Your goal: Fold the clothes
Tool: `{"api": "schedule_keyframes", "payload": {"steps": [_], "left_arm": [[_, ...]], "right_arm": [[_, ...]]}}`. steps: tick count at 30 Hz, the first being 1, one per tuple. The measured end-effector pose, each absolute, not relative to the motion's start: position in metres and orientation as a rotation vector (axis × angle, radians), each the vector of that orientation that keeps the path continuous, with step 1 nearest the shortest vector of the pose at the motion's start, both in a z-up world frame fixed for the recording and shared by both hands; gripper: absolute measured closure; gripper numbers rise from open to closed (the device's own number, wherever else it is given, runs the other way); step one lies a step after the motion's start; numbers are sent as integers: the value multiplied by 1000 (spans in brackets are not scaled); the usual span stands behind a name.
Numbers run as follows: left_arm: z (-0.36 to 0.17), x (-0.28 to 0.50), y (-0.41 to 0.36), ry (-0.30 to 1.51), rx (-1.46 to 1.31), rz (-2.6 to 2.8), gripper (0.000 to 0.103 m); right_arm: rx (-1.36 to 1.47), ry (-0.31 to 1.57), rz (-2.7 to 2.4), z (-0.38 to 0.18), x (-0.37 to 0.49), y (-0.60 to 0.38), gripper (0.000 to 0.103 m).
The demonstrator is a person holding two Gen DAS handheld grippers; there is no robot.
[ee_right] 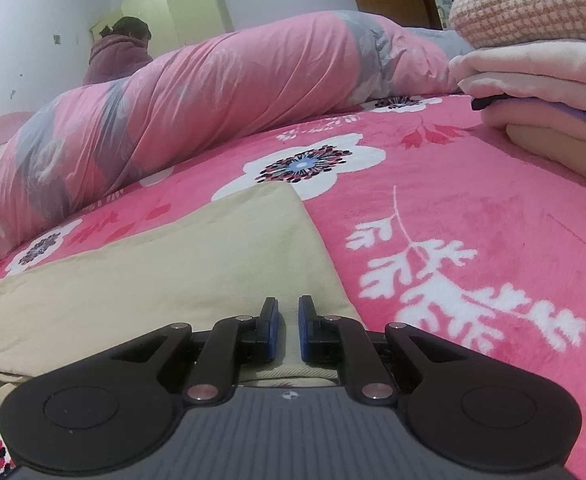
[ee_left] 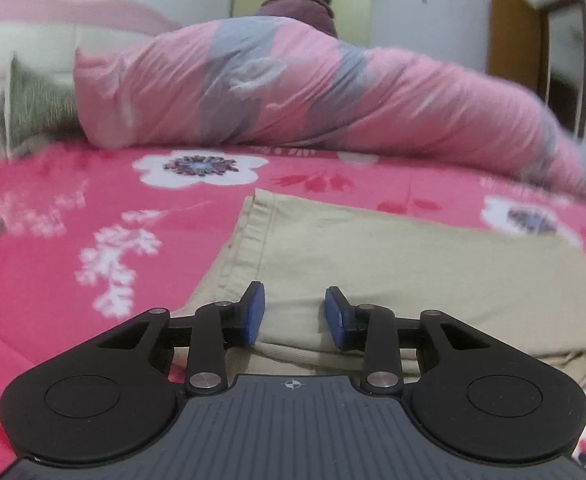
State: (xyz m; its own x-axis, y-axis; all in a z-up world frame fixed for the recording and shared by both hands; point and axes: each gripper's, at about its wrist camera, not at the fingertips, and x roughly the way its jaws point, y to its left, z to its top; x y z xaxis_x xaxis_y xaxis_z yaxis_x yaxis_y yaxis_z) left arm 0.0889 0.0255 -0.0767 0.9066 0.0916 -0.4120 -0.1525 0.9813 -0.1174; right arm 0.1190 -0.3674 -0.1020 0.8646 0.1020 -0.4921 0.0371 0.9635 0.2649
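A beige garment lies folded flat on the pink flowered bedspread; its hemmed edge faces left in the left wrist view. My left gripper is open, low over the garment's near edge, with cloth showing between the blue pads. In the right wrist view the same beige garment lies ahead and to the left. My right gripper stands over its near right corner, its jaws a narrow gap apart with cloth seen in the gap; no grip is visible.
A rolled pink and grey quilt lies across the bed behind the garment. A stack of folded clothes sits at the far right. A person in a maroon top sits beyond the quilt. A cushion lies far left.
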Motion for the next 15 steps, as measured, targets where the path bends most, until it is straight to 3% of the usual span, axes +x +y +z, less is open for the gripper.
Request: {"api": "schedule_keyframes", "payload": {"steps": [15], "left_arm": [[-76, 89, 19, 431, -108, 139, 69]], "right_arm": [[256, 535, 27, -101, 119, -364, 93]]}}
